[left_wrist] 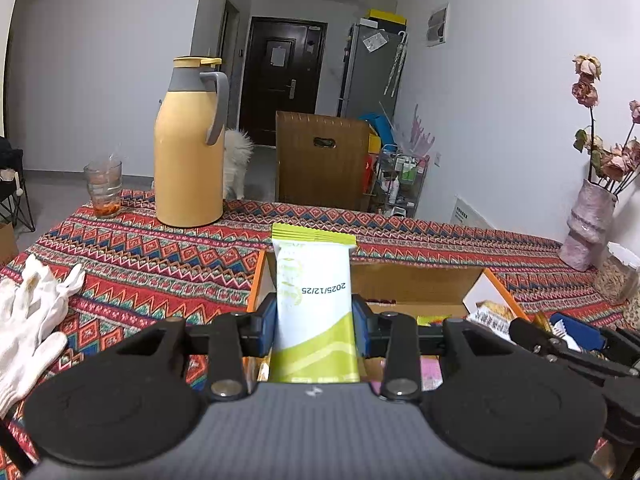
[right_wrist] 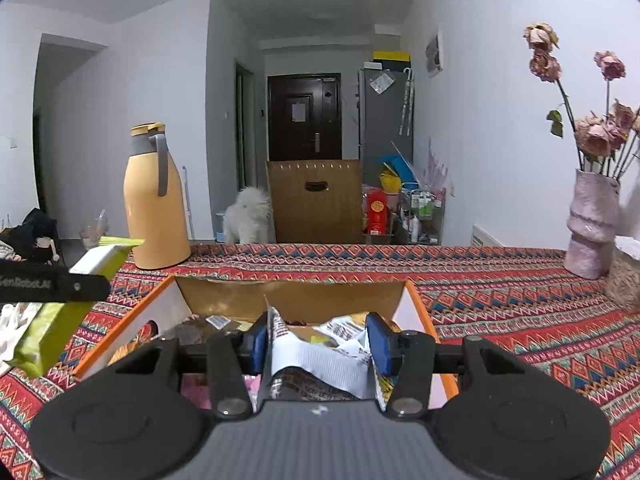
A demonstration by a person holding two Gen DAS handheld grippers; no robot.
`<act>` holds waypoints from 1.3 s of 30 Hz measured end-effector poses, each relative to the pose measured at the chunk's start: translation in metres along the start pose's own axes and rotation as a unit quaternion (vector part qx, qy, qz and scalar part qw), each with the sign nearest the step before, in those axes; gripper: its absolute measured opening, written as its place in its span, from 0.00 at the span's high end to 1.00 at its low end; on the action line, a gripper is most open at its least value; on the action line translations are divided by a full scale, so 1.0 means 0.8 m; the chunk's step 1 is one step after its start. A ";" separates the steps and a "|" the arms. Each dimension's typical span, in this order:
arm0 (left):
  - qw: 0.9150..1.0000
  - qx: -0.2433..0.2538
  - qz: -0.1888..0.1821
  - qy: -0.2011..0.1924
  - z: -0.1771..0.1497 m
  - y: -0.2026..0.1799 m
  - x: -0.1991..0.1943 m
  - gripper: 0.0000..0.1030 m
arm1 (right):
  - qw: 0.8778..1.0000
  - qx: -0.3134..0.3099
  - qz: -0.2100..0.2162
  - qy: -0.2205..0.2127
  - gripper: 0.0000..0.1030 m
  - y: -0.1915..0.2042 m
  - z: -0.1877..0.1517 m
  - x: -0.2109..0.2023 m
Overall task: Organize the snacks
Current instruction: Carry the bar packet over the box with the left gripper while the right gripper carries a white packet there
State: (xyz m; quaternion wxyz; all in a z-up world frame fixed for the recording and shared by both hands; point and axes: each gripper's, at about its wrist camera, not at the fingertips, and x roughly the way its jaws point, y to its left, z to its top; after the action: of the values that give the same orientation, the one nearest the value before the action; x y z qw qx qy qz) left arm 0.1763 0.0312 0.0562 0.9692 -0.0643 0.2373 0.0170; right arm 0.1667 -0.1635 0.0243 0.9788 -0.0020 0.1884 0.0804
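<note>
Both packets look lifted out of the cardboard box [right_wrist: 296, 296] on the desk [left_wrist: 160, 248]; next comes choosing where each goes. The left claw [left_wrist: 314, 320] pinches a green-and-white packet [left_wrist: 314, 304] upright; the right claw [right_wrist: 316, 340] pinches a crumpled white wrapper [right_wrist: 320, 364] above the box. A yellow flask [left_wrist: 188, 160], vase [left_wrist: 586, 228] and white gloves [left_wrist: 28, 320] crowd the desk.

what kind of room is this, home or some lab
Most likely a lived-in home, a dining or living area: a table under a patterned cloth, a yellow thermos jug, a vase of dried flowers, and a fridge by the dark entry door.
</note>
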 end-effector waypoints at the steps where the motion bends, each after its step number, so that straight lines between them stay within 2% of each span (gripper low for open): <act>1: 1.000 0.000 0.001 -0.001 0.002 -0.001 0.004 0.63 | 1.000 0.000 0.002 -0.002 0.53 0.001 0.002 0.004; 10: 1.000 -0.012 0.015 0.005 0.011 -0.005 0.047 0.63 | 1.000 -0.002 0.014 -0.011 0.53 0.008 0.009 0.040; 15: 1.000 -0.006 0.021 0.011 0.003 -0.010 0.067 0.63 | 1.000 0.000 0.003 -0.030 0.53 0.006 -0.003 0.055; 22: 0.999 0.001 0.022 0.035 -0.008 -0.012 0.090 0.63 | 1.000 -0.001 0.009 -0.012 0.53 0.003 -0.016 0.068; 29: 0.999 0.003 0.000 0.050 -0.014 -0.010 0.101 0.62 | 1.000 0.011 0.017 0.001 0.52 -0.007 -0.018 0.074; 30: 0.999 0.000 -0.002 0.050 -0.014 -0.008 0.102 0.58 | 1.000 0.014 0.015 0.002 0.52 -0.008 -0.018 0.075; 31: 0.999 -0.004 -0.003 0.049 -0.014 -0.006 0.100 0.51 | 1.000 0.016 0.013 0.002 0.47 -0.010 -0.018 0.074; 32: 0.999 -0.007 -0.003 0.046 -0.014 -0.004 0.098 0.46 | 1.000 0.018 0.012 0.003 0.36 -0.009 -0.017 0.076; 33: 0.999 -0.011 -0.001 0.044 -0.014 -0.002 0.096 0.32 | 1.000 0.021 0.010 0.001 0.29 -0.011 -0.017 0.075; 34: 0.999 -0.015 0.004 0.038 -0.014 0.000 0.092 0.18 | 1.000 0.023 0.008 -0.002 0.18 -0.012 -0.017 0.074; 35: 0.999 -0.017 0.010 0.032 -0.013 0.001 0.089 0.14 | 1.000 0.026 0.005 -0.007 0.11 -0.014 -0.016 0.072; 38: 0.999 -0.020 0.009 0.025 -0.011 0.003 0.077 0.10 | 0.999 0.044 0.001 -0.011 0.02 -0.021 -0.014 0.066; 39: 0.999 -0.023 0.009 0.021 -0.009 0.004 0.073 0.03 | 0.998 0.053 0.001 -0.014 0.00 -0.026 -0.012 0.063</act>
State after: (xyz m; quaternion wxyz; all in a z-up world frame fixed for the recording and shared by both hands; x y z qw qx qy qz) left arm 0.2241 0.0337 0.0223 0.9621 -0.0844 0.2577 0.0297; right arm 0.2125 -0.1763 -0.0039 0.9799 0.0512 0.1791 0.0709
